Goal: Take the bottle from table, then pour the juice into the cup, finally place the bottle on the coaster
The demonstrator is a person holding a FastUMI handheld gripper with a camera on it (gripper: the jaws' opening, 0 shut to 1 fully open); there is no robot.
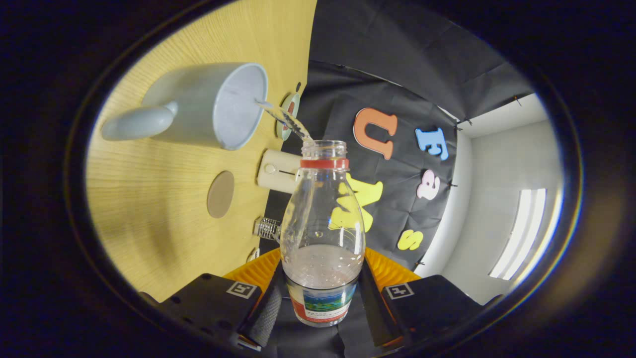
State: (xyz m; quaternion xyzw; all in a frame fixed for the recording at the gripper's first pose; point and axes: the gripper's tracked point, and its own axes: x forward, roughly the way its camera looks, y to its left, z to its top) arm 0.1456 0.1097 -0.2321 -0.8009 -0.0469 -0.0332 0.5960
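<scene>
claw [320,303] clenched on bottle [322,233] between fingers, tipped, stream entering cup [213,104] ahead.

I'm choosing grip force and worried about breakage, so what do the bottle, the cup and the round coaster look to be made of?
The bottle, held between the fingers of the gripper, looks like thin clear plastic: see-through wall, red neck ring, printed label. The cup looks like glazed ceramic: thick pale wall, smooth soft sheen, heavy handle. The coaster is a flat matte tan disc, perhaps cork or board; I cannot tell which.
</scene>
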